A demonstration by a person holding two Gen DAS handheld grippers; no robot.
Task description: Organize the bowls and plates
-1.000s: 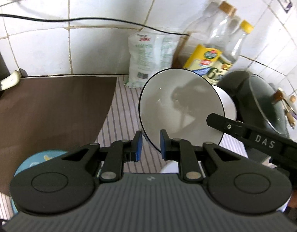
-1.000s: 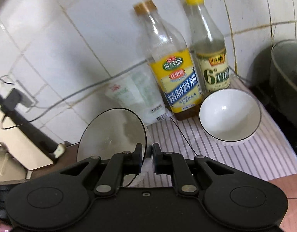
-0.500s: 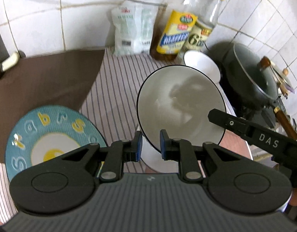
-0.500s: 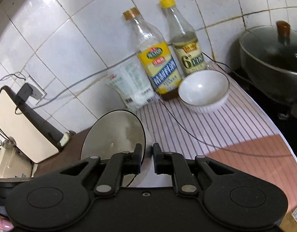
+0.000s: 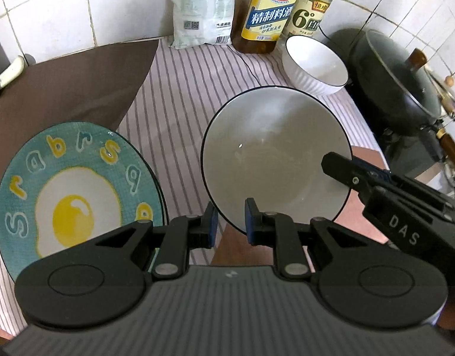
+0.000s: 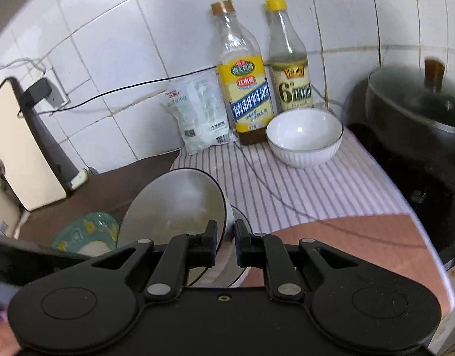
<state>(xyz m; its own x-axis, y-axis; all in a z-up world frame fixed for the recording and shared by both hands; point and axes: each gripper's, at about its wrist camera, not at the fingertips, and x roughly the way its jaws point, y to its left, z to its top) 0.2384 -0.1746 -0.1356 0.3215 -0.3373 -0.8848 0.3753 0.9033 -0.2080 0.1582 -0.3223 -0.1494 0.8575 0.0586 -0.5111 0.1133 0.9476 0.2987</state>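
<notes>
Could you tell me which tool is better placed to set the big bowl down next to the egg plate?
Left. Both tools grip the big bowl, but the left one's side is nearest the egg plate.

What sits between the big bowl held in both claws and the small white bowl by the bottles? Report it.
Nothing solid. The big bowl, gripped at its rim by the left claw and right claw, faces bare striped cloth up to the small white bowl; only a thin black cable lies flat across it.
</notes>
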